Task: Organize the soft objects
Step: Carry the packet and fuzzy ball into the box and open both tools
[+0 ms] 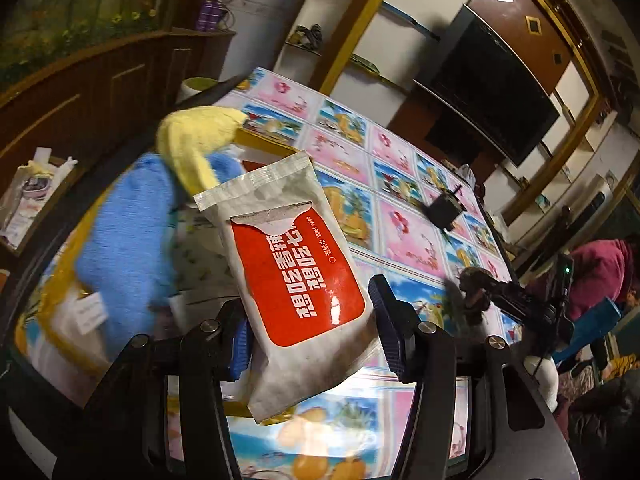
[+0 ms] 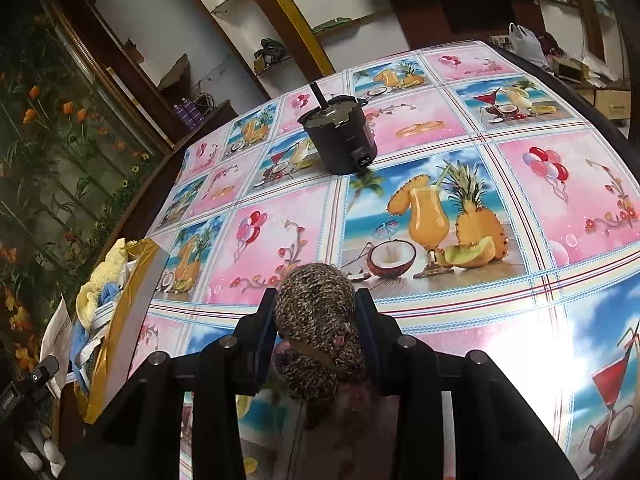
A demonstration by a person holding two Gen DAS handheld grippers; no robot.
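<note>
Two grippers are seen: the left gripper (image 1: 312,336) is clamped on a wet wipe pack (image 1: 296,280), held above the table (image 1: 404,236), with the yellow box (image 1: 52,304) at nine o'clock; the right gripper (image 2: 316,332) is closed on a brown knitted item (image 2: 320,320)

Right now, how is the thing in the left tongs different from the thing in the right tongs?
The white plastic wet-wipe packet with the red label in the left tongs is flat, smooth and shiny; the brown speckled knitted bundle in the right tongs is lumpy, round and woolly. The packet has printed writing; the bundle has none. Both are squeezed between blue pads, above the fruit-print tablecloth.
</note>
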